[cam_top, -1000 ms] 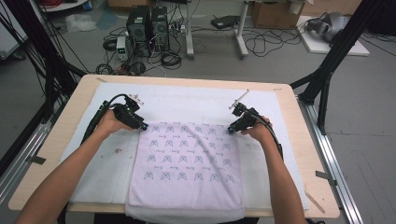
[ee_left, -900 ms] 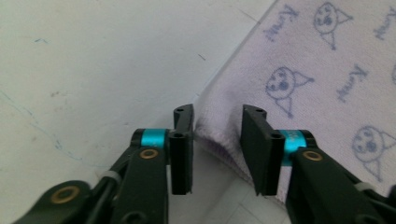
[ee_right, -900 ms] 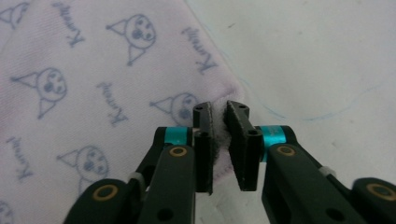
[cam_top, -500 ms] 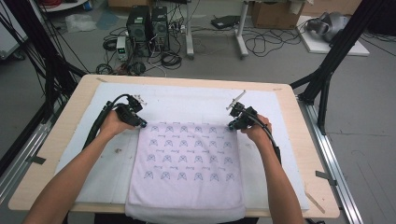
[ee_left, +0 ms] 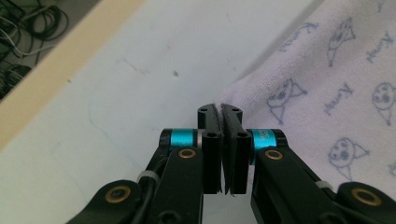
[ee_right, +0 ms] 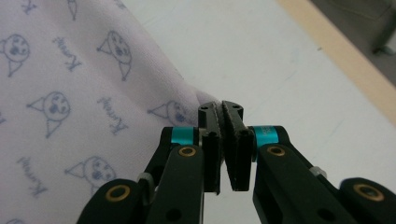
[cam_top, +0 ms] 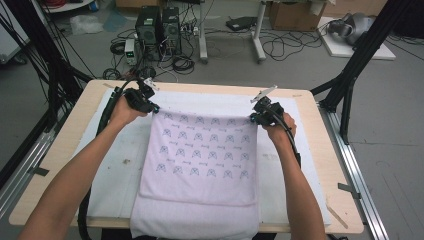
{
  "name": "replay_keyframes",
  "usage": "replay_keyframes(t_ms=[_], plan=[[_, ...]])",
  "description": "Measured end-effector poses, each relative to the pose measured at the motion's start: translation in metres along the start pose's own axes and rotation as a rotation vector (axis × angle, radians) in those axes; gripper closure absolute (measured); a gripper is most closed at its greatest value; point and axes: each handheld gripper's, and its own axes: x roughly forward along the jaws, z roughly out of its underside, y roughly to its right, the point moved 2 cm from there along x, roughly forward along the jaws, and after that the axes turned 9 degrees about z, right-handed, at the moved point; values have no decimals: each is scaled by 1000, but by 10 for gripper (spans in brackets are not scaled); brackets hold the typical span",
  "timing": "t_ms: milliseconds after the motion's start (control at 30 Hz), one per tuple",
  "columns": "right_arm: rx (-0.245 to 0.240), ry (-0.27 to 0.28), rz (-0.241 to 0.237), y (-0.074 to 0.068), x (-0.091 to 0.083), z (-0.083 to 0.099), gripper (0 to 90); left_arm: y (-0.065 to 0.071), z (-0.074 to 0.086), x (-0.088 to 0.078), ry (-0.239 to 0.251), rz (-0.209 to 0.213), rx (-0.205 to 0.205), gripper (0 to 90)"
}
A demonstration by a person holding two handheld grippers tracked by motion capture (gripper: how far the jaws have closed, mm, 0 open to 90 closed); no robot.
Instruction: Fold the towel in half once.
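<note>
1 printed towel (cam_top: 200,160), 2 grippers, 1 white mat (cam_top: 100,165) on wooden table (cam_top: 65,150) | left gripper (cam_top: 152,107) pinched tight on towel's far-left corner, right gripper (cam_top: 253,118) on far-right corner | vs earlier: jaws were closing, far edge now lifted, stretched | gripper views show cloth (ee_left: 327,93) between pads; high view shows near edge overhanging table's near edge

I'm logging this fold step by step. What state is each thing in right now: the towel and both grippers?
Towel: spread flat on the table cover, far edge raised at its two corners, near edge hanging over the table's front.
Left gripper: shut on the towel's far left corner.
Right gripper: shut on the far right corner.
</note>
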Motion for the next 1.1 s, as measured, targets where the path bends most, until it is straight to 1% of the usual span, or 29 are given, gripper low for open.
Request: replay_keyframes(t_ms=[33, 67, 133, 167, 200, 233, 267, 300, 333, 367, 400, 433, 467, 500, 533, 567, 600, 633, 667, 700, 733, 800, 833, 867, 900, 933, 1000, 1033, 1100], plan=[[9, 5, 8, 3, -1, -2, 865, -3, -5, -2, 3, -8, 5, 868], [25, 23, 12, 7, -3, -5, 865, -5, -8, -4, 8, -14, 8, 868], [35, 43, 33, 13, -6, -11, 865, -10, -16, -8, 19, -28, 13, 868], [35, 52, 40, 17, -8, -14, 865, -12, -19, -11, 29, -34, 19, 868], [24, 65, 49, 20, -9, -18, 866, -15, -24, -14, 38, -42, 22, 869], [25, 73, 65, 25, -12, -23, 866, -17, -27, -17, 39, -47, 26, 868], [30, 87, 70, 29, -14, -27, 867, -20, -31, -21, 46, -62, 34, 868], [51, 114, 82, 33, -17, -31, 867, -23, -36, -26, 62, -73, 35, 869], [60, 131, 102, 37, -20, -35, 867, -26, -42, -31, 77, -82, 31, 868], [62, 140, 122, 40, -24, -42, 866, -28, -44, -34, 86, -94, 34, 868], [57, 152, 129, 41, -25, -45, 864, -30, -47, -37, 91, -110, 42, 866], [60, 162, 140, 42, -27, -48, 836, -31, -47, -37, 101, -122, 44, 855], [75, 176, 141, 42, -27, -50, 727, -32, -45, -35, 94, -125, 40, 777], [92, 178, 146, 41, -27, -50, 619, -32, -43, -33, 72, -134, 35, 608], [103, 161, 143, 40, -25, -48, 573, -31, -40, -31, 55, -131, 35, 511], [104, 144, 125, 40, -24, -45, 555, -30, -34, -31, 65, -110, 39, 487], [89, 142, 115, 39, -25, -42, 534, -29, -31, -30, 73, -104, 40, 462], [89, 139, 110, 39, -26, -39, 515, -27, -26, -31, 65, -97, 41, 437], [93, 142, 89, 39, -29, -36, 498, -26, -22, -32, 65, -89, 43, 410], [98, 144, 73, 39, -30, -33, 489, -24, -17, -34, 66, -72, 48, 406], [91, 143, 51, 38, -33, -30, 463, -22, -14, -35, 70, -62, 48, 405], [76, 135, 15, 35, -37, -26, 421, -15, -7, -39, 84, -29, 63, 392], [71, 123, -21, 33, -39, -24, 400, -11, -4, -42, 90, -9, 74, 392], [47, 112, -48, 30, -42, -23, 390, -5, 1, -44, 92, 18, 90, 392], [20, 100, -68, 25, -45, -21, 377, -2, 3, -45, 93, 32, 104, 392], [4, 98, -86, 23, -46, -19, 368, 4, 7, -46, 98, 49, 121, 391], [-29, 103, -145, 15, -51, -15, 366, 15, 14, -47, 94, 90, 155, 385], [-55, 98, -172, 10, -53, -12, 365, 20, 18, -48, 83, 101, 175, 385], [-111, 73, -218, -2, -56, -5, 364, 31, 27, -47, 52, 108, 214, 389]])
